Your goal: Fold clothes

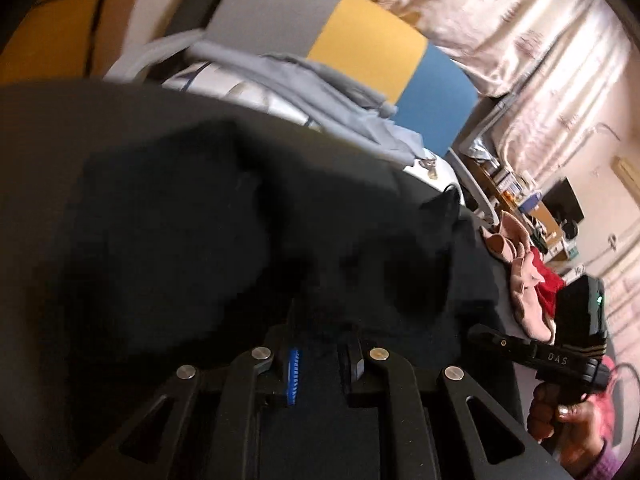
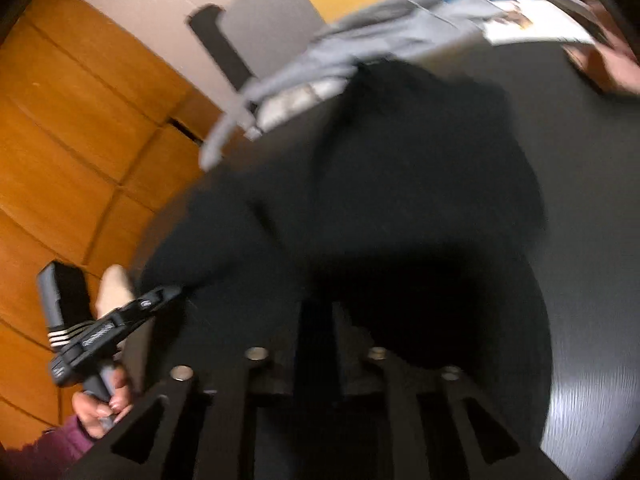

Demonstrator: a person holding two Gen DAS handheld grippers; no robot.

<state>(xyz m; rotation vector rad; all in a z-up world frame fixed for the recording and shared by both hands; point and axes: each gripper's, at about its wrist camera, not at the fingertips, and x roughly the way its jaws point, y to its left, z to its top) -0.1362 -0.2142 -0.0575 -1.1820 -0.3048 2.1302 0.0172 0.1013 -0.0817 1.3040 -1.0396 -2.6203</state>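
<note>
A: Starting at the left, what has the left gripper [image 1: 320, 364]?

B: Its fingers are clamped on the near edge of the black garment [image 1: 240, 220], heaped on the dark table [image 2: 580, 184]. No clear long axis.

A: And the right gripper [image 2: 320, 344]?

B: Black cloth lies between its fingers; too blurred to tell whether they pinch. Grey clothes [image 1: 304, 80] lie beyond.

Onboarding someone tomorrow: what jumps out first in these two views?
The black garment fills the middle of both views, bunched on a dark table. Behind it lies a grey-blue garment before a grey, yellow and blue panel. Pink and red clothes sit at the left view's right.
</note>
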